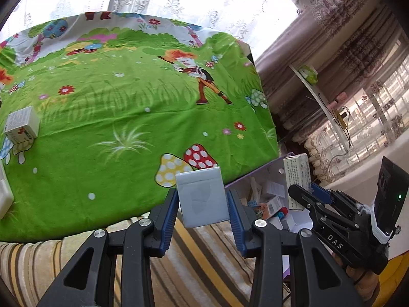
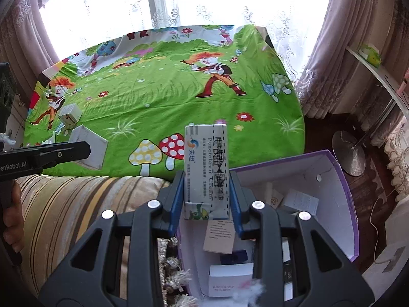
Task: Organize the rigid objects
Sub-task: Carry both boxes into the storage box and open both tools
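Note:
My left gripper (image 1: 202, 199) is shut on a plain grey box (image 1: 202, 194), held above the near edge of the green cartoon tablecloth (image 1: 127, 117). My right gripper (image 2: 206, 186) is shut on a tall white and blue medicine carton (image 2: 205, 168), which hangs over the left rim of the purple-edged white storage box (image 2: 332, 176). Several small cartons lie inside that box. In the left wrist view the right gripper (image 1: 304, 192) shows at the right, with its carton (image 1: 297, 174) above the storage box (image 1: 258, 179). A small white carton (image 1: 21, 125) (image 2: 70, 116) stands on the cloth at the left.
A white object (image 1: 3, 194) lies at the cloth's left edge. Striped fabric (image 2: 76, 204) covers the near side below the table. A shelf (image 2: 370, 64) and a round lamp base (image 2: 350, 151) stand to the right, on the floor side. Lace curtains hang behind the table.

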`<state>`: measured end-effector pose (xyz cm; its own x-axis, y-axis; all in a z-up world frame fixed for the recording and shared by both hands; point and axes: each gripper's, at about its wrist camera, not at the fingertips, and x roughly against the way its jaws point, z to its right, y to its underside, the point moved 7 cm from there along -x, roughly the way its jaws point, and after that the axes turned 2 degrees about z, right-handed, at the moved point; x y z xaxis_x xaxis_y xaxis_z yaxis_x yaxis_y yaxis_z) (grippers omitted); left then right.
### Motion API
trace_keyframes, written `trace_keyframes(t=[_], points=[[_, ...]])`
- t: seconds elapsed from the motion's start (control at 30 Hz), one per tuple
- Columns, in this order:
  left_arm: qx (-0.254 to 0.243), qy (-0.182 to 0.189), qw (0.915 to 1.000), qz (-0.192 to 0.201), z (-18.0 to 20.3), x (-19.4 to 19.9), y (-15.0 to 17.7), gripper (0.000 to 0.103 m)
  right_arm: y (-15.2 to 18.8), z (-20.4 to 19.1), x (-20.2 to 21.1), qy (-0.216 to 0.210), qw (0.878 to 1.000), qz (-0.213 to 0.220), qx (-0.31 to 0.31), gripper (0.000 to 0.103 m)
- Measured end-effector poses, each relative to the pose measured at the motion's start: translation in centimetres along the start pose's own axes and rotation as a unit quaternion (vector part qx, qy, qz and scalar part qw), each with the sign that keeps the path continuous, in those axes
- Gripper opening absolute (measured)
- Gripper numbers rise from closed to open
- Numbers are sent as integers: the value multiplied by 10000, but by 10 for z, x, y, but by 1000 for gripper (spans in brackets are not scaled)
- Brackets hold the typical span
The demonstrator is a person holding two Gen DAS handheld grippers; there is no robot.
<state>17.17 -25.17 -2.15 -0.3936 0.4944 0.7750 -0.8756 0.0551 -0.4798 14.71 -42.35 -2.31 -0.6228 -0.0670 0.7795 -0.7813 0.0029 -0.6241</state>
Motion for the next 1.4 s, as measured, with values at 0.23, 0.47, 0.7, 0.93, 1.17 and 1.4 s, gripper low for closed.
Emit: trace_keyframes(t=[0.23, 0.47, 0.7, 0.93, 1.17, 1.4], points=[[-398, 244, 9983, -338, 47, -20, 20, 40, 18, 35, 8, 170, 9995, -44, -259, 37], [-711, 426, 9948, -597, 80, -33, 39, 40, 30, 69, 14, 362, 9979, -51, -534, 37], [-918, 509, 9917, -740, 98, -44, 48, 40, 38, 99, 18, 649, 9950, -34, -763, 37], [-973, 496, 9914, -725, 106, -55, 40, 40, 35, 111, 15, 810, 9929, 14, -867, 37], [-964, 534, 9908, -787, 111, -67, 35, 41, 32, 117, 12, 930, 9917, -4, -884, 37], [-827, 501, 9915, -871, 105, -71, 34, 49, 31, 116, 13, 935, 9916, 13, -898, 55]])
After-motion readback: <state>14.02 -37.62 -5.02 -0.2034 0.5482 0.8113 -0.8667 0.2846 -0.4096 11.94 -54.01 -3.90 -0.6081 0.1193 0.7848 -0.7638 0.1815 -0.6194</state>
